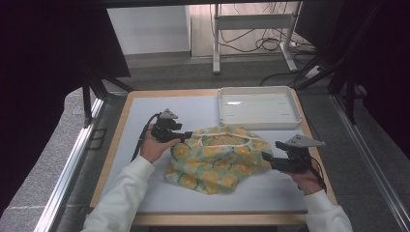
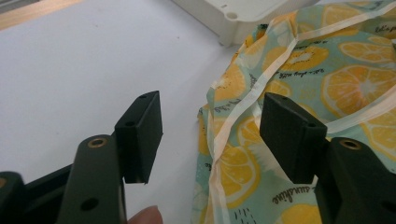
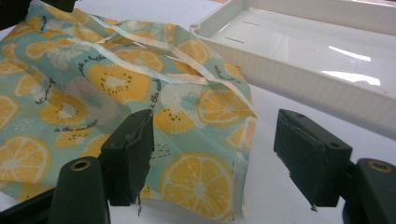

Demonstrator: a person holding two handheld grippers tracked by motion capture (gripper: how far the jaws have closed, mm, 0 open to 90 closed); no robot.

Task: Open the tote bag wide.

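Note:
A crumpled pale green cloth (image 1: 217, 157) printed with orange slices and trimmed in cream tape lies mid-table. My left gripper (image 1: 186, 136) sits at its left edge. In the left gripper view the cloth (image 2: 327, 84) has its taped hem running between the open jaws of that gripper (image 2: 215, 135), and neither pad presses on it. My right gripper (image 1: 267, 158) is at the cloth's right edge. In the right gripper view a corner of the cloth (image 3: 93, 84) lies in the gap of the gripper (image 3: 219, 158), whose jaws stand open, the left pad just over the fabric.
A white plastic tray (image 1: 258, 126) stands empty behind the cloth at the back right, close to its far edge; its wall (image 3: 303, 79) is near my right jaws. The white mat (image 1: 145, 111) has a wooden border. Frame legs and cables lie beyond the table.

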